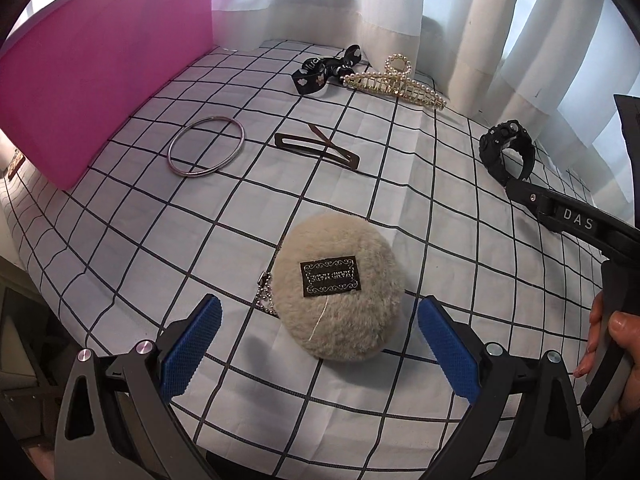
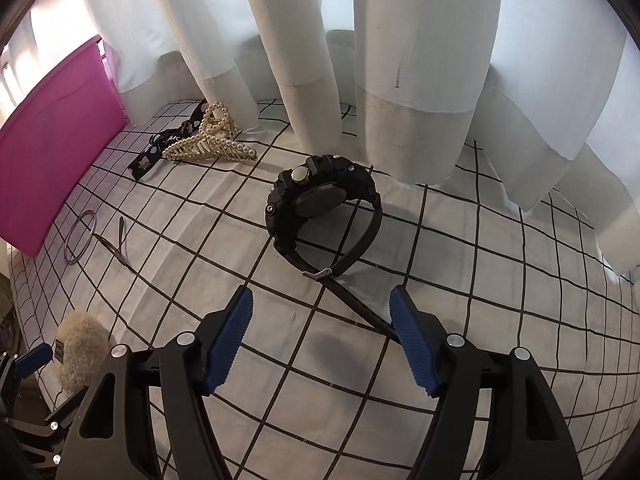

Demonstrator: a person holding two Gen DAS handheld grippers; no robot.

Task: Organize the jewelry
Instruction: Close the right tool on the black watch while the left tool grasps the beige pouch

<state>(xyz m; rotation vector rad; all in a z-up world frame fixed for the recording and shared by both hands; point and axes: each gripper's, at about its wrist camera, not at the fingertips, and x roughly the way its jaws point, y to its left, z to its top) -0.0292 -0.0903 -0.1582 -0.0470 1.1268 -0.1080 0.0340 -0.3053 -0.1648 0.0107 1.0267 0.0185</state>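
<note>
The left gripper (image 1: 318, 338) hangs over the checked surface (image 1: 460, 248) with its blue pads spread wide, and the fluffy beige pouch (image 1: 338, 290) lies between and just ahead of them, untouched, its bead chain (image 1: 267, 294) trailing toward the left pad. Further ahead of that gripper lie a flat brown hair clip (image 1: 318, 150) and, to its left, a metal bangle (image 1: 206, 146) beside the pink box (image 1: 100, 64). Beyond those, near the white curtain (image 1: 400, 4), sit a black printed ribbon (image 1: 324, 70) and a pearl claw clip (image 1: 394, 82), touching each other.

The right gripper (image 2: 322, 338) is also held wide, nothing between its pads. The black watch (image 2: 324, 208) stands on its side just ahead of it, and the loose strap end (image 2: 360, 306) runs back to the inside of the right-hand pad. A person's hand (image 1: 608, 340) grips that tool's handle.
</note>
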